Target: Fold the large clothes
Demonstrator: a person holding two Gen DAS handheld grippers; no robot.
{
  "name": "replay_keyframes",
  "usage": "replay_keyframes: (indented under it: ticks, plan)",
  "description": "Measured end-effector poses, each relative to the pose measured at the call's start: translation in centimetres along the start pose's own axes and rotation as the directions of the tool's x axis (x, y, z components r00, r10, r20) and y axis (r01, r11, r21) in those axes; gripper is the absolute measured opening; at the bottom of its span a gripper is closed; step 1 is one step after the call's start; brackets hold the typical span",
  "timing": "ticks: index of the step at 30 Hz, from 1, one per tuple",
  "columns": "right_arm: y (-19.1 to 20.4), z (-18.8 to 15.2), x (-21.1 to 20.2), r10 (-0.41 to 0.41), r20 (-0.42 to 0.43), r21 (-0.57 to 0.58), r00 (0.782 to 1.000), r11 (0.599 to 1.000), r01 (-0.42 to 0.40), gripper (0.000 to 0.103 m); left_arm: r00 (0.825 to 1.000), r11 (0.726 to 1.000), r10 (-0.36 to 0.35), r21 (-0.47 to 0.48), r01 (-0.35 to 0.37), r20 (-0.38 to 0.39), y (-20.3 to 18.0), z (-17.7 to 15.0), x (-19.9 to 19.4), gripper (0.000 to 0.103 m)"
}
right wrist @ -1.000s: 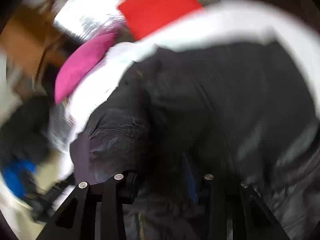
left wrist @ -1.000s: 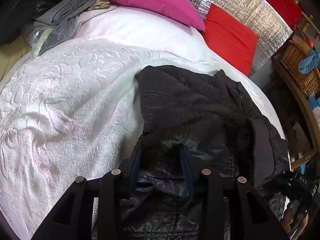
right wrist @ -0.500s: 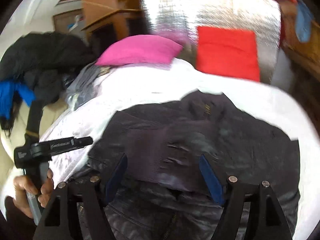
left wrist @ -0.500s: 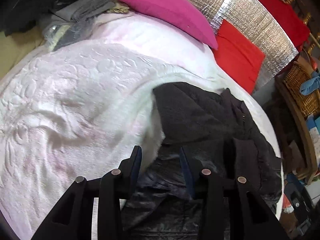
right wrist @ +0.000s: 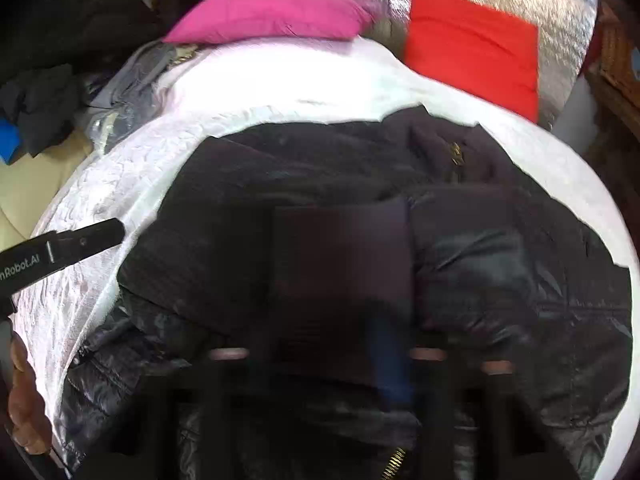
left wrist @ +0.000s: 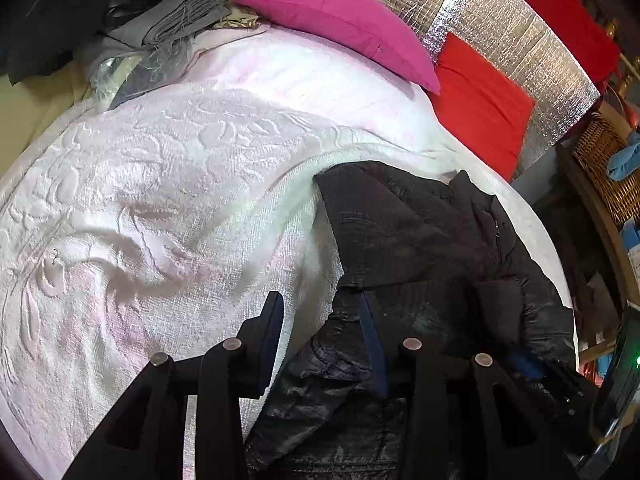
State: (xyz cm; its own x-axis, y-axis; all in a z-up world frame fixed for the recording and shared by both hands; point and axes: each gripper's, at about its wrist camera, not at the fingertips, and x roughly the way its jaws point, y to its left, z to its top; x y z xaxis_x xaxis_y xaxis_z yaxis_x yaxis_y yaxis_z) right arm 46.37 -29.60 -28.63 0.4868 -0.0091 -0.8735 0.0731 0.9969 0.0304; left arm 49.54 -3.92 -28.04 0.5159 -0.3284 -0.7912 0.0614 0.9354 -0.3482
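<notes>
Jacket, black and quilted, lies crumpled on the white bedspread, toward the bed's right side in the left wrist view, with part of it folded over itself. The left gripper hangs above the jacket's near left edge, its fingers partly apart with nothing between them; the left finger is over the bedspread, the right over the dark fabric. In the right wrist view the right gripper is heavily blurred over the middle of the jacket; its jaws have just been closing, and whether they pinch fabric cannot be told. A hand holding the other tool shows at the left edge of that view. A pink pillow and a red cushion rest at the head of the bed against silver foil. Grey cloth is heaped by the pink pillow.
</notes>
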Motion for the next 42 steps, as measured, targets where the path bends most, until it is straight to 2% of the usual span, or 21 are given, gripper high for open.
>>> replay_keyframes:
  ticks: [2,4,8,10,13,16,18,19,20,21,22,23,24,27,30,32,33,35,38,40,42]
  plan:
    - [-2.1,0.0,-0.9,0.005,0.02,0.041,1.0,0.999,-0.006,0.02,1.0,1.0,0.007,0.016,-0.007,0.002,-0.5,-0.1,0.2,0.04]
    - [-5.0,-0.1,-2.6,0.023,0.055,0.11,0.998,0.993,-0.029,0.018,1.0,0.999,0.011,0.041,-0.011,0.006,-1.2,-0.4,0.3,0.04]
    - [-12.6,-1.2,-6.0,0.099,0.131,0.276,0.987,0.952,-0.132,0.017,1.0,0.996,0.007,0.084,-0.009,0.018,-2.2,-0.7,0.0,0.04]
    - [-17.4,-2.4,-7.0,0.132,0.166,0.364,0.977,0.913,-0.185,0.017,1.0,0.995,0.003,0.101,-0.005,0.019,-2.8,-0.9,0.1,0.04]
    - [-22.2,-4.3,-7.3,0.169,0.224,0.454,0.96,0.853,-0.257,0.017,1.0,0.99,-0.001,0.141,-0.003,0.024,-4.3,-1.4,0.3,0.04]
    - [-25.8,-6.9,-6.4,0.275,0.279,0.56,0.92,0.732,-0.389,0.018,1.0,0.982,0.005,0.187,-0.01,0.027,-5.8,-1.8,0.7,0.041]
    - [-27.4,-8.2,-5.7,0.293,0.283,0.611,0.913,0.679,-0.407,0.024,0.999,0.975,0.03,0.217,-0.038,0.039,-6.7,-2.2,0.9,0.047]
    - [-28.0,-8.6,-5.6,0.289,0.286,0.634,0.914,0.658,-0.407,0.034,0.998,0.972,0.041,0.229,-0.05,0.044,-7.0,-2.3,1.0,0.053]
    - [-28.4,-8.7,-5.4,0.29,0.291,0.65,0.912,0.64,-0.41,0.056,0.998,0.972,0.04,0.231,-0.049,0.044,-7.1,-2.4,1.1,0.055]
    - [-29.0,-9.2,-5.3,0.296,0.308,0.673,0.904,0.604,-0.427,0.07,0.998,0.972,0.039,0.229,-0.048,0.043,-7.1,-2.3,1.2,0.057]
    - [-29.8,-9.7,-5.4,0.301,0.357,0.689,0.884,0.554,-0.467,0.081,0.998,0.973,0.038,0.226,-0.047,0.043,-7.1,-2.3,1.3,0.059]
    - [-30.2,-9.8,-5.4,0.298,0.373,0.692,0.878,0.541,-0.478,0.081,0.998,0.974,0.038,0.222,-0.047,0.045,-7.1,-2.3,1.4,0.06]
    - [-30.7,-9.8,-5.5,0.276,0.374,0.699,0.885,0.544,-0.465,0.081,0.998,0.975,0.038,0.217,-0.047,0.046,-7.0,-2.2,1.4,0.06]
    - [-30.9,-9.6,-4.8,0.296,0.369,0.686,0.881,0.554,-0.473,0.081,0.998,0.977,0.036,0.207,-0.045,0.049,-7.0,-2.1,1.7,0.06]
    - [-30.1,-8.8,-3.8,0.292,0.313,0.682,0.904,0.593,-0.428,0.074,0.997,0.976,0.043,0.21,-0.054,0.059,-7.2,-2.2,1.7,0.06]
    - [-29.8,-8.4,-3.2,0.253,0.268,0.679,0.929,0.634,-0.369,0.033,0.996,0.973,0.055,0.219,-0.069,0.069,-7.4,-2.3,1.8,0.06]
    - [-29.7,-8.4,-3.3,0.235,0.259,0.682,0.937,0.642,-0.349,0.032,0.996,0.972,0.059,0.223,-0.074,0.073,-7.5,-2.2,1.8,0.06]
    - [-29.7,-8.4,-4.4,0.178,0.273,0.673,0.945,0.667,-0.32,0.02,0.994,0.97,0.069,0.228,-0.087,0.087,-7.6,-2.3,1.8,0.055]
    - [-29.5,-8.2,-6.1,0.097,0.295,0.659,0.951,0.7,-0.275,0.017,0.993,0.97,0.065,0.229,-0.086,0.097,-7.6,-2.2,1.7,0.051]
    - [-29.7,-8.1,-5.5,0.079,0.246,0.65,0.966,0.726,-0.225,0.017,0.994,0.968,0.07,0.236,-0.088,0.087,-7.7,-2.3,1.9,0.051]
    - [-29.7,-8.2,-4.7,0.064,0.192,0.648,0.979,0.742,-0.175,0.017,0.994,0.961,0.092,0.258,-0.105,0.061,-7.9,-2.5,2.5,0.061]
